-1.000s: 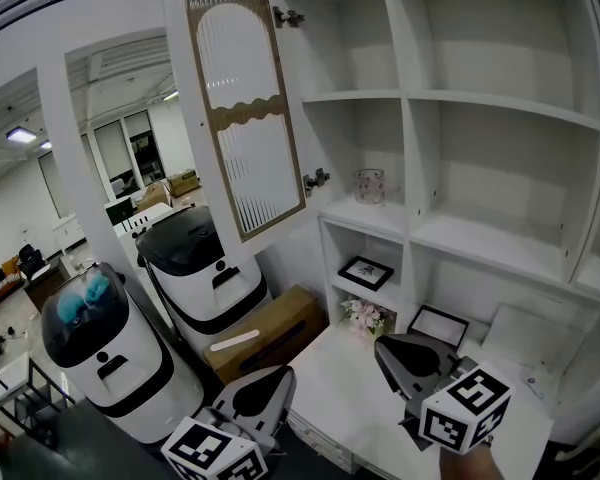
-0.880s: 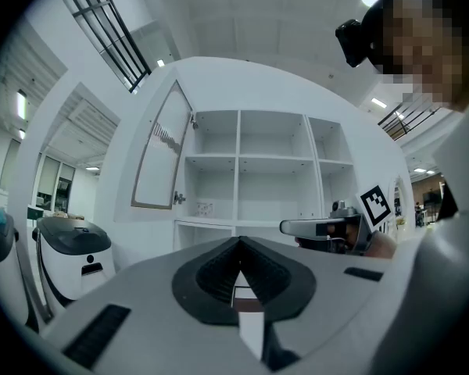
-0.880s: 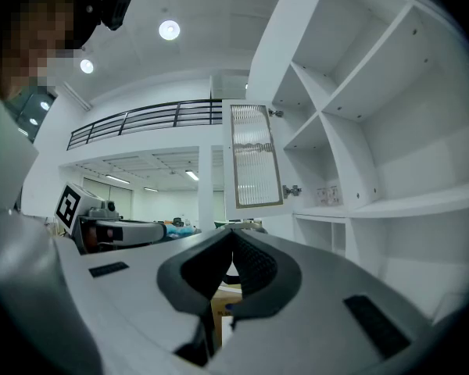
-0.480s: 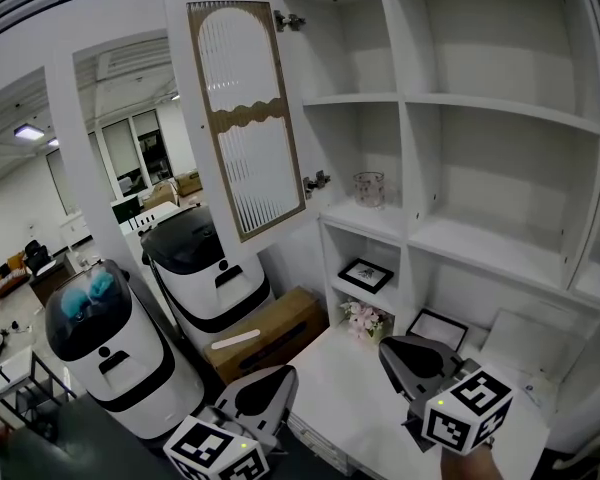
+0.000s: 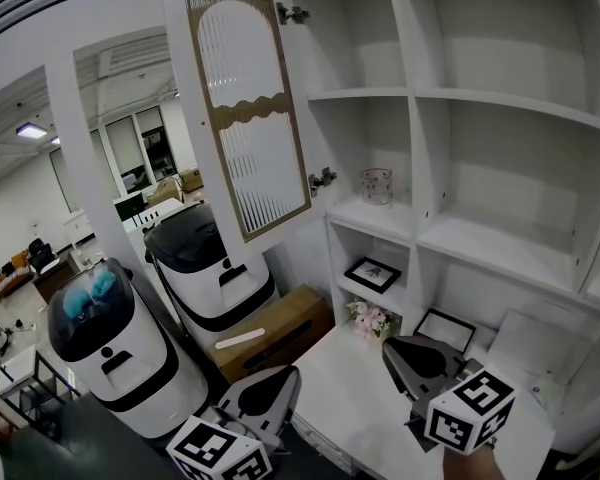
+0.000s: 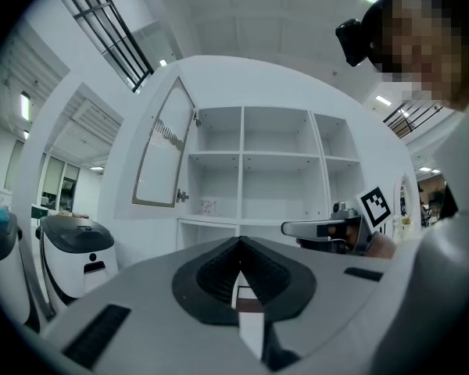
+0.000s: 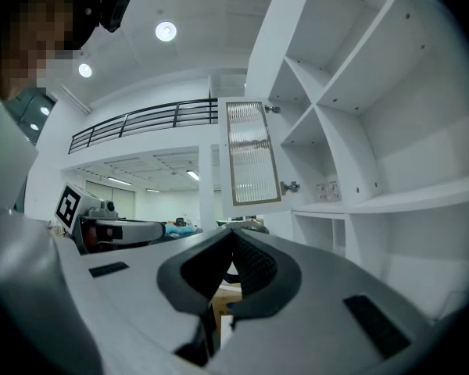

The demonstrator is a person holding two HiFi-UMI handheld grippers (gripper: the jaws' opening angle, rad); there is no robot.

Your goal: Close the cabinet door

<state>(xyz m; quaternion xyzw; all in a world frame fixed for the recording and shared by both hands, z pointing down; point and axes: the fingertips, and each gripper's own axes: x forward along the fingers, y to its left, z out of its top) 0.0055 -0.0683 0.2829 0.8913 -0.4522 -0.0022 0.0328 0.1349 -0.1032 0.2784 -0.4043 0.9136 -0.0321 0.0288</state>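
Observation:
The cabinet door [image 5: 245, 118] stands swung open to the left of the white shelf unit [image 5: 500, 108]. It is a white frame round ribbed glass with wooden trim, hung on two hinges [image 5: 322, 179]. The left gripper view shows the door [image 6: 162, 156] far ahead, and the right gripper view has the door [image 7: 252, 153] ahead too. My left gripper [image 5: 265, 393] [image 6: 238, 242] is low at the bottom, shut and empty. My right gripper [image 5: 410, 358] [image 7: 233, 231] is beside it over the counter, also shut and empty. Both are well below and short of the door.
Two white machines with black tops [image 5: 205, 268] [image 5: 105, 338] and a cardboard box [image 5: 270, 333] stand under the open door. A glass cup [image 5: 376, 185], picture frames [image 5: 371, 273] [image 5: 439, 328] and flowers [image 5: 368, 318] sit in the shelves. A white counter [image 5: 350, 408] lies below the grippers.

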